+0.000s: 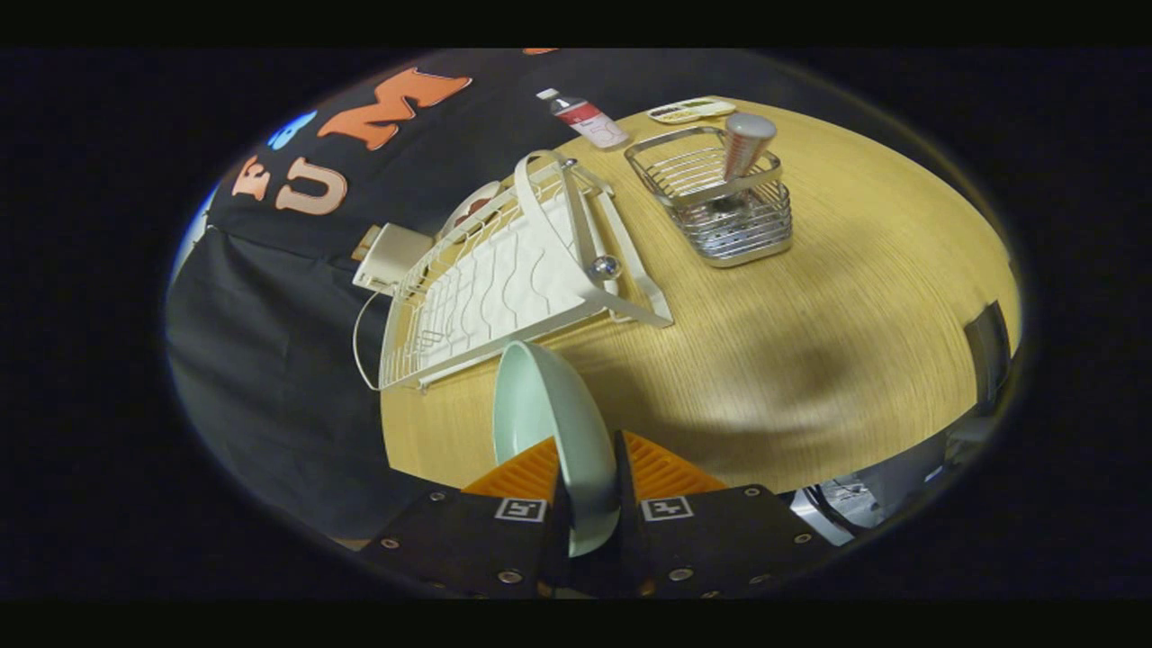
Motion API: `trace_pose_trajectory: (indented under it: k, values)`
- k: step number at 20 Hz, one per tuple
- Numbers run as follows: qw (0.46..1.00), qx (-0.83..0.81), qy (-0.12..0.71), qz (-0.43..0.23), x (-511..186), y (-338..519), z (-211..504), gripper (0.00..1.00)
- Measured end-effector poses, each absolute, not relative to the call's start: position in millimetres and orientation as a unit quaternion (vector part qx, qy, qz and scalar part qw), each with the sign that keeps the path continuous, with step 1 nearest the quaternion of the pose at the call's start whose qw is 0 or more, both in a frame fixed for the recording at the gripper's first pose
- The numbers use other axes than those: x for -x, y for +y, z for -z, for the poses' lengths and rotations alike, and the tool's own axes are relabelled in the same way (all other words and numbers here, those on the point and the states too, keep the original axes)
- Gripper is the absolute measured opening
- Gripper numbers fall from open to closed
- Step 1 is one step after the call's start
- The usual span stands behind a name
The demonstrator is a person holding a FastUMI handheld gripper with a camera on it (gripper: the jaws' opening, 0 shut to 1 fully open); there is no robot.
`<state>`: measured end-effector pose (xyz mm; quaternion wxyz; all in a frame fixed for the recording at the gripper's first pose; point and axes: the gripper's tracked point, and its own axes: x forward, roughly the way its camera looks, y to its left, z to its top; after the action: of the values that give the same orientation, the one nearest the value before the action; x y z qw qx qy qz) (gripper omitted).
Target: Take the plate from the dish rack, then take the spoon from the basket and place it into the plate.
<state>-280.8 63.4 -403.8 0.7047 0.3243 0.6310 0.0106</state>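
Observation:
My gripper [589, 477] is shut on the rim of a pale green plate [549, 423], which stands on edge between the two fingers, lifted above the wooden table [810, 342]. Just beyond the plate lies the white wire dish rack [513, 279], with another dish partly hidden at its far end. Farther off, to the right of the rack, a wire basket [720, 193] holds the spoon [742, 148], whose thick pale handle sticks up out of it.
A small bottle with a red label [585, 119] lies behind the rack near the table's far edge. A flat pale object [691, 110] rests behind the basket. A white box with a cable [389, 256] hangs off the rack's left side.

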Motion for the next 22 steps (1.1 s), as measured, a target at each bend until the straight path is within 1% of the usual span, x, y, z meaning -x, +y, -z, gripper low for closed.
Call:
trace_pose_trajectory:
  k: [2,4,5,6,8,9,11,12,13,15,18,22]
  values:
    - [0.711,-0.319,0.626,-0.005,273.9,58.7,405.9,0.26]
    - [0.722,-0.308,0.619,0.010,264.7,43.3,411.2,0.32]
    - [0.727,-0.315,0.610,0.014,256.4,38.9,408.3,0.37]
    - [0.734,-0.325,0.596,0.016,246.2,34.4,404.2,0.40]
    - [0.761,-0.317,0.566,0.024,229.4,17.7,397.3,0.47]
    - [0.776,-0.304,0.551,0.031,222.7,6.5,395.6,0.54]
    - [0.807,-0.269,0.523,0.045,209.3,-14.6,390.5,0.61]
    - [0.822,-0.247,0.510,0.052,204.1,-25.5,389.6,0.62]
    - [0.836,-0.218,0.501,0.060,202.1,-36.7,389.9,0.66]
    - [0.854,-0.159,0.489,0.075,202.5,-58.2,391.5,0.69]
    - [0.878,-0.095,0.462,0.083,195.5,-75.5,383.7,0.69]
    - [0.908,-0.035,0.409,0.086,177.3,-87.6,365.9,0.64]
